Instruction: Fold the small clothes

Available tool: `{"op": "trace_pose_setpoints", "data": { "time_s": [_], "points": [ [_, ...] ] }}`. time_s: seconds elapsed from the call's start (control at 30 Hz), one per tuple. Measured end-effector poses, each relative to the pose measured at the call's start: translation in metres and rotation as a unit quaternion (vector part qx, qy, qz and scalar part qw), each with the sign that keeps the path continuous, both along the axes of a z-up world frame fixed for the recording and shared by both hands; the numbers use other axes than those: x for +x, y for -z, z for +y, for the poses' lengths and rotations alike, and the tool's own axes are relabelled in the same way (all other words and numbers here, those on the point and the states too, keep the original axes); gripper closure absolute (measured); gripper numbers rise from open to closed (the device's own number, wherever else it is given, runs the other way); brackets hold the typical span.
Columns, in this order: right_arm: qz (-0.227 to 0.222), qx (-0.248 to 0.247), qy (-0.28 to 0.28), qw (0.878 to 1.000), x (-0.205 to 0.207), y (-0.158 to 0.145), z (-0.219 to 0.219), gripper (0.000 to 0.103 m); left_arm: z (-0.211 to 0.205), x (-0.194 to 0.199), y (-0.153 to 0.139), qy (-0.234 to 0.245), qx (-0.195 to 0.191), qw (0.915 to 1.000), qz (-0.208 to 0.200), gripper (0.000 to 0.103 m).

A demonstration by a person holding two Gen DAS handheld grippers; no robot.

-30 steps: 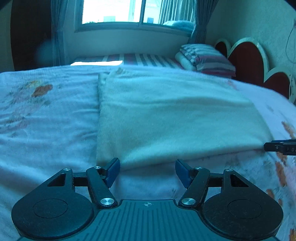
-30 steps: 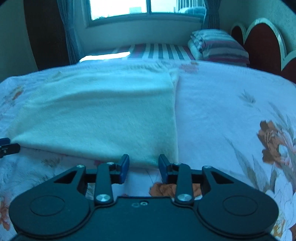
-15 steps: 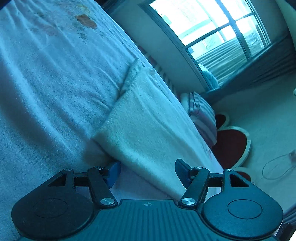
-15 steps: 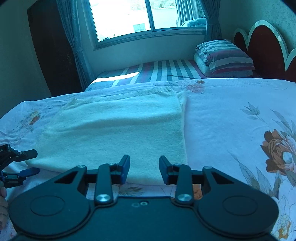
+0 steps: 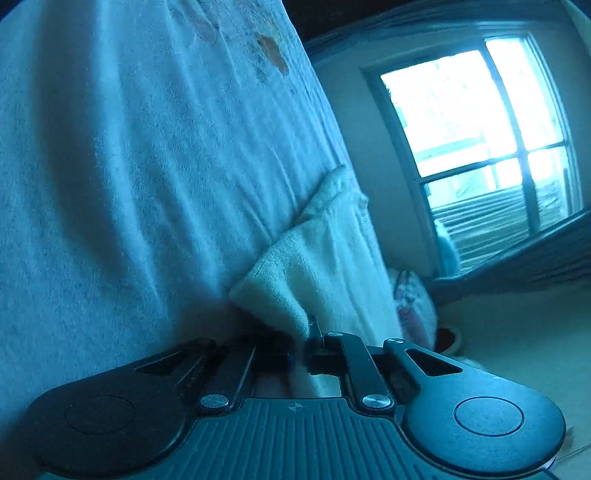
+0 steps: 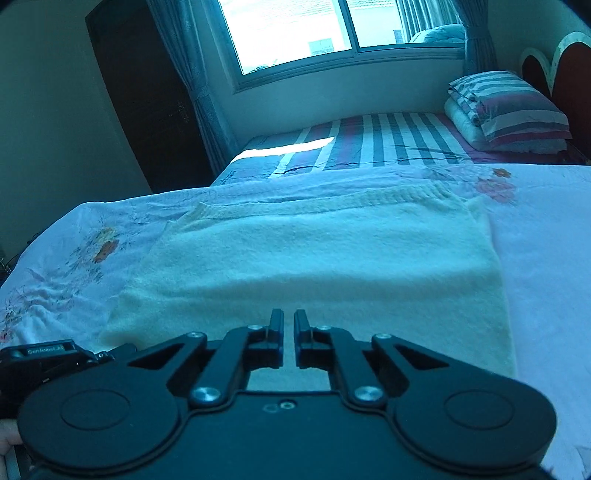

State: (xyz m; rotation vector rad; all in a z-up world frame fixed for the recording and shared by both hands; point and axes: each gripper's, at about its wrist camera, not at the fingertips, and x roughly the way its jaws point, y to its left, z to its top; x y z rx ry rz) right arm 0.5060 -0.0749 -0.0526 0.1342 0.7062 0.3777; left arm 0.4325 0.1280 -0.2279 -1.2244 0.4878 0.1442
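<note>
Left wrist | left tongs [image 5: 303,345] closing on sweater [image 5: 291,291] corner

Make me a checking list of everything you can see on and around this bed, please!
Surface: bed cover, floral print, slightly wrinkled.
Job's things: cream garment lying flat on the cover, ribbed hem at the far end.
Clutter: striped folded bedding at the bed's far end.
Grippers: left gripper jaws closing, garment's corner between them; right gripper shut over the garment's near edge, hold unclear.
Cables: nothing seen.
Surroundings: bright window, curtains, dark door, red headboard.
</note>
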Motion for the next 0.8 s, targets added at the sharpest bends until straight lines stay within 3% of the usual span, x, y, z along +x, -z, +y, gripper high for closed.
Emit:
{"op": "trace_pose_setpoints", "data": {
  "time_s": [0.1,0.23,0.47,0.7,0.8],
  "points": [
    [0.002,0.006,-0.013,1.000,0.022,0.004,0.011,0.097,-0.005,0.001,-0.004,0.019,0.034,0.9992,-0.006,0.095],
    [0.005,0.010,-0.026,1.000,0.040,0.013,0.024,0.097,-0.002,-0.005,-0.001,0.016,0.029,0.9993,-0.019,0.094],
    [0.027,0.022,-0.030,0.999,0.048,0.032,0.025,0.102,-0.005,0.005,-0.007,0.012,0.044,0.9989,-0.005,0.096],
    [0.028,0.017,-0.024,0.999,0.042,0.041,0.024,0.103,-0.007,0.010,-0.029,0.048,0.122,0.9913,-0.016,0.097],
    [0.024,0.025,-0.020,0.999,0.041,0.043,0.022,0.103,-0.011,0.018,-0.054,0.083,0.173,0.9809,-0.031,0.097]
  ]
}}
